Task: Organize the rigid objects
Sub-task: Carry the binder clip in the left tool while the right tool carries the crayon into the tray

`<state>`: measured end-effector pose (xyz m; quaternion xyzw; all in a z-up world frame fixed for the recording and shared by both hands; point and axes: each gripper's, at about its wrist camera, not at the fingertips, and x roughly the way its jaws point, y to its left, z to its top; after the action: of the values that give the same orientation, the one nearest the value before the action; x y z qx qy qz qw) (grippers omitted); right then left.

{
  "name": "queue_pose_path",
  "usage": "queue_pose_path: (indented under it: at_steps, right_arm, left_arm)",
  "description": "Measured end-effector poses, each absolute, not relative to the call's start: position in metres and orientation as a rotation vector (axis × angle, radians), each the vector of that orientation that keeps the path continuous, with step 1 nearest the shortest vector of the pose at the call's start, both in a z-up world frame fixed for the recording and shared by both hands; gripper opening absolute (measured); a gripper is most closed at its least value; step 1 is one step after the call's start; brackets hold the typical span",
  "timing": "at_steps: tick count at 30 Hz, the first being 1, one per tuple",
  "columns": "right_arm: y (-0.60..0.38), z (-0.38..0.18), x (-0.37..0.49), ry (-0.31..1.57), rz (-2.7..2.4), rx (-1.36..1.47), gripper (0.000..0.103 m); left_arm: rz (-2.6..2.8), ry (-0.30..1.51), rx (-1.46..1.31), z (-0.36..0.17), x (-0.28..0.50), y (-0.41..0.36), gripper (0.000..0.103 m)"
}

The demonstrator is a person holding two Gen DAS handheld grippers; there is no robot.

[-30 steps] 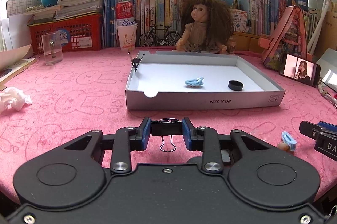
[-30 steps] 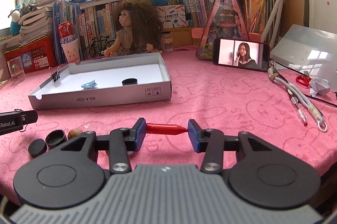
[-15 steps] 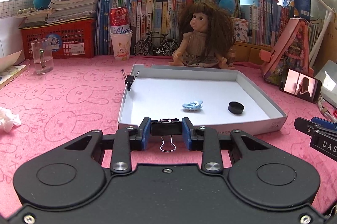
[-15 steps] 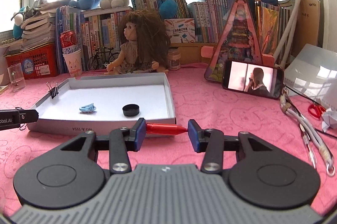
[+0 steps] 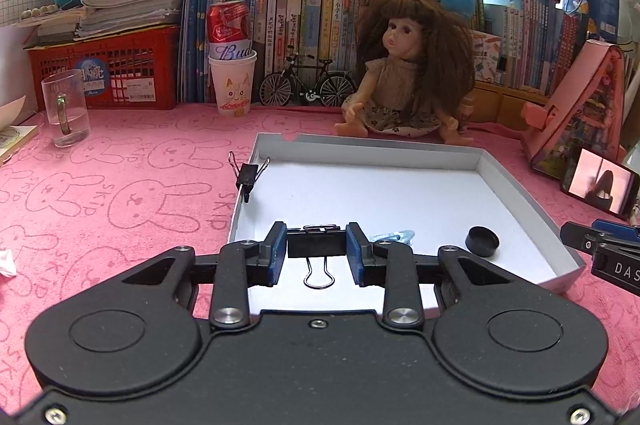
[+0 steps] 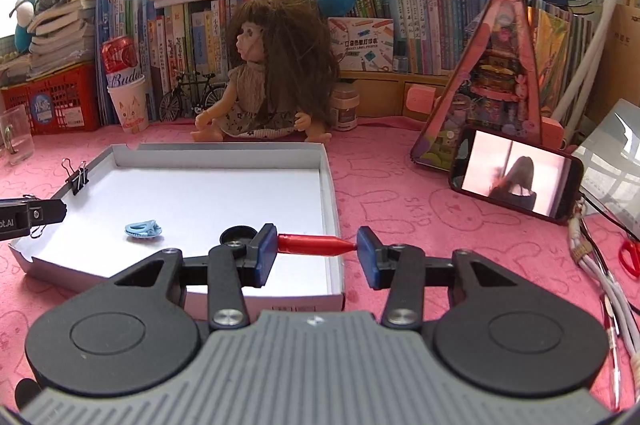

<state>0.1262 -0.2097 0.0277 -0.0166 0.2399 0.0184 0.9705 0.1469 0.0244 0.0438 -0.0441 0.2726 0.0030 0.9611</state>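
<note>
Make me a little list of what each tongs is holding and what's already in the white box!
left tongs: shut on a black binder clip, above the box's near edge
right tongs: shut on a red pen cap, above the box's near right corner
white box: on the pink cloth
inside the box: blue hair clip, black bottle cap
on the box's left wall: another binder clip

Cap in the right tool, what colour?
Red. The cap sits end to end between the right tool's blue pads; right wrist view shows it best.
</note>
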Motion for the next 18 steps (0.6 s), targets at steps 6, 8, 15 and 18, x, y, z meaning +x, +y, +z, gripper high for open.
queue_pose_path:
  at_steps: [6, 8, 15, 18]
  right_arm:
    - [-0.199, 0.023, 0.142, 0.519, 0.052, -0.056, 0.049]
    - [-0.198, 0.022, 0.146, 0.532, 0.058, -0.050, 0.049]
    - [-0.198, 0.020, 0.167, 0.595, 0.080, -0.030, 0.049]
    - [-0.196, 0.020, 0.174, 0.613, 0.088, -0.030, 0.049]
  left_arm:
    - [0.014, 0.590, -0.103, 0.031, 0.172, 0.026, 0.030]
    - [0.012, 0.602, -0.103, 0.027, 0.179, 0.026, 0.030]
    - [0.014, 0.642, -0.095, 0.017, 0.199, 0.025, 0.030]
    - [0.022, 0.654, -0.095, 0.014, 0.205, 0.025, 0.030]
